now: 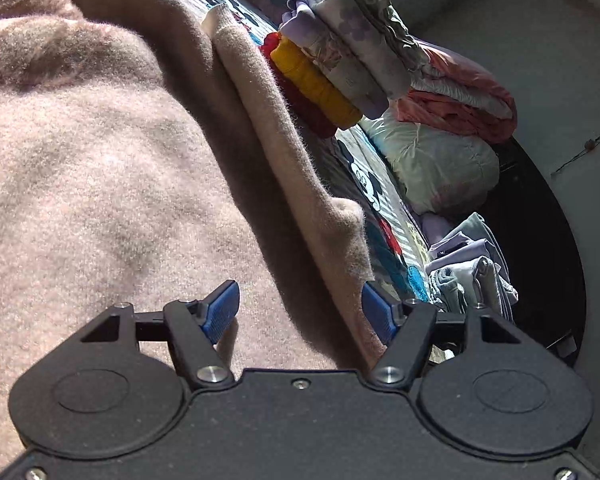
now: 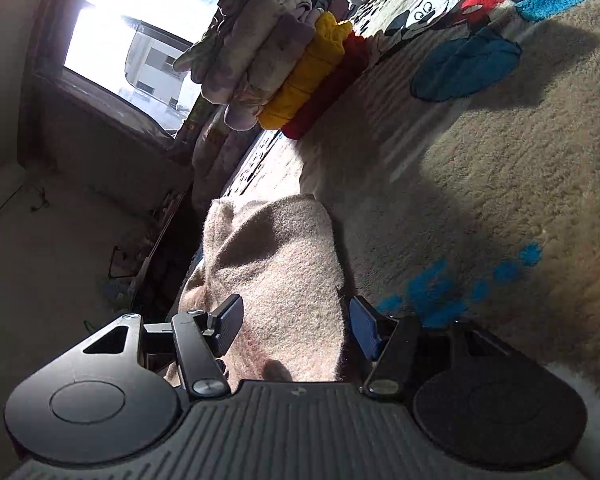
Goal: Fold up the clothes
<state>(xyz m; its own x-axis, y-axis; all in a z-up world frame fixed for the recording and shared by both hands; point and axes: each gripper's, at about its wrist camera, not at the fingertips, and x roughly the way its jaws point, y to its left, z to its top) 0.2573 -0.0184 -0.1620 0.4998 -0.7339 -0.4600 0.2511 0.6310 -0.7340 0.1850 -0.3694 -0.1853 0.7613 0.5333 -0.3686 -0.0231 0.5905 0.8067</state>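
A fuzzy beige-pink sweater fills the left wrist view, spread on a cartoon-mouse blanket. A folded ridge of the sweater runs down toward my left gripper, which is open, its blue pads on either side of the ridge. In the right wrist view a sleeve-like end of the sweater lies between the wide-apart fingers of my right gripper, which is open. The blanket stretches away to the right.
A stack of folded clothes with yellow and red pieces at its base sits further along the blanket, also seen as the stack. A white bundle, pink cloth and grey folded garments lie near the bed edge. A bright window faces the bed.
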